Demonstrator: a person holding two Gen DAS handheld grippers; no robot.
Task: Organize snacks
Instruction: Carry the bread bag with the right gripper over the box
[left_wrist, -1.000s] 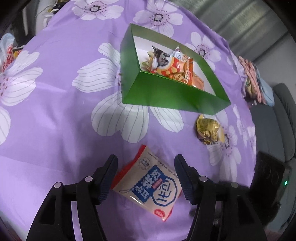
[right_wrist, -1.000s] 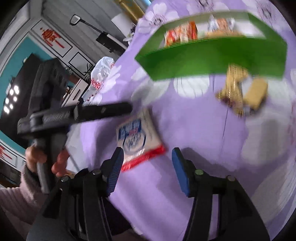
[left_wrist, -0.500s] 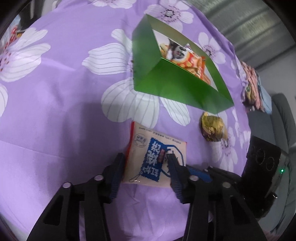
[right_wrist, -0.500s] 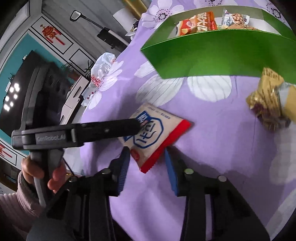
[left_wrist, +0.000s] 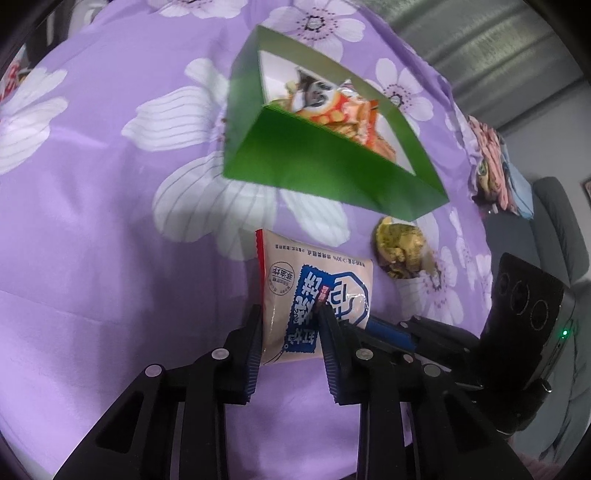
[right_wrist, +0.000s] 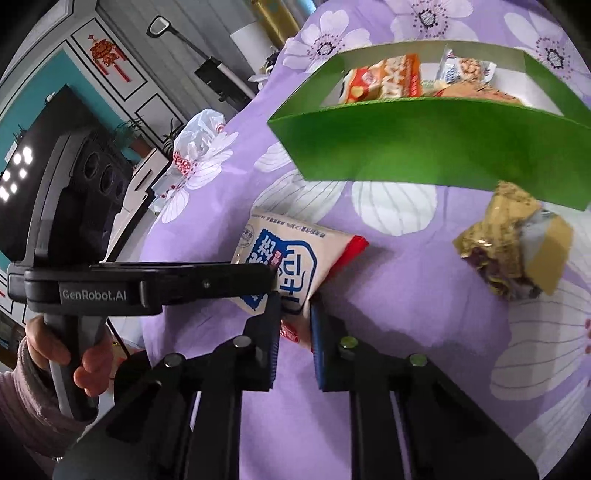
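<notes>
Both grippers have just been closing and now pinch the same snack packet (left_wrist: 314, 295): left gripper (left_wrist: 290, 317) clamped across its near end, right gripper (right_wrist: 293, 306) clamped on its corner, packet between the pads in each view. Packet sits on the purple flowered cloth (left_wrist: 92, 221), just in front of the green box (left_wrist: 332, 173), near a crumpled gold wrapper (right_wrist: 513, 247)

Risks, as a judgement:
- two grips on one thin bag, so pulling in different directions could tear a seam or pop it
- right gripper holds only a corner, slick film may slip out on lift
- squeezing crushes whatever is inside
- the box is light card, so a bump from bag or arm could shove or tip it
- cloth may snag under the pads and drag the gold wrapper along

Materials: packet is glossy plastic film, flat pillow shape, beige with blue print and red crimped edge. Box is thin green card, white inside, open top, low walls, already holding several bright packets. Gold wrapper is crinkly foil, lumpy. Cloth is soft, creased
</notes>
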